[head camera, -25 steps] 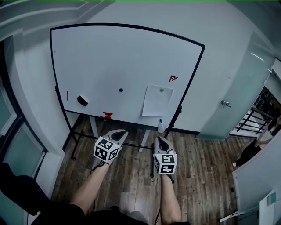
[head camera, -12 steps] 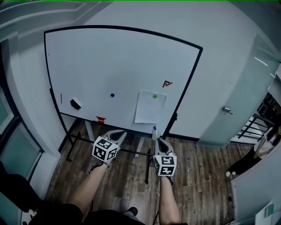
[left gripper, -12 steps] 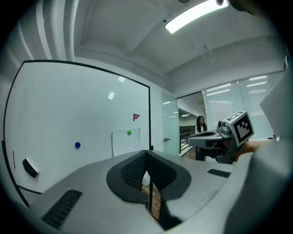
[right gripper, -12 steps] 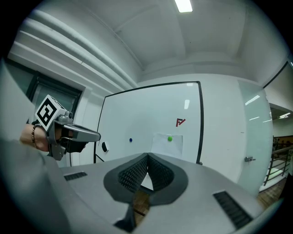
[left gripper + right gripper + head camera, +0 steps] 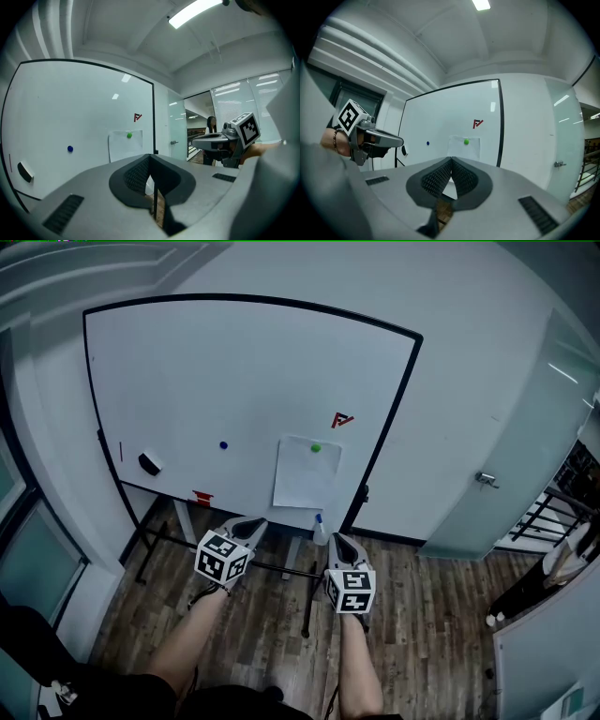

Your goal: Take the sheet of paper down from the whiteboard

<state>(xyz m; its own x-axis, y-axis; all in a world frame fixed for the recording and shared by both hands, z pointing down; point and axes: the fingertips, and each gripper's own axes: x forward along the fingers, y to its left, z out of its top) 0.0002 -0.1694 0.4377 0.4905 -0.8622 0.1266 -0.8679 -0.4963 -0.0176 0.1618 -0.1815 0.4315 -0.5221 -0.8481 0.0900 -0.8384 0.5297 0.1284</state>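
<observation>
Currently white rectangular paper sheet (image 5: 307, 472) hangs on black-framed whiteboard (image 5: 234, 371), pinned near top edge by small round green magnet (image 5: 316, 448). Left tool (image 5: 247, 524), right tool (image 5: 341, 542): jaws together, empty, well apart from sheet; likely approach stage.

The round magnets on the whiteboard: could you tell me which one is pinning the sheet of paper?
The green magnet, at the top of the sheet of paper. The blue magnet sits on bare whiteboard to the sheet's left, holding nothing.
</observation>
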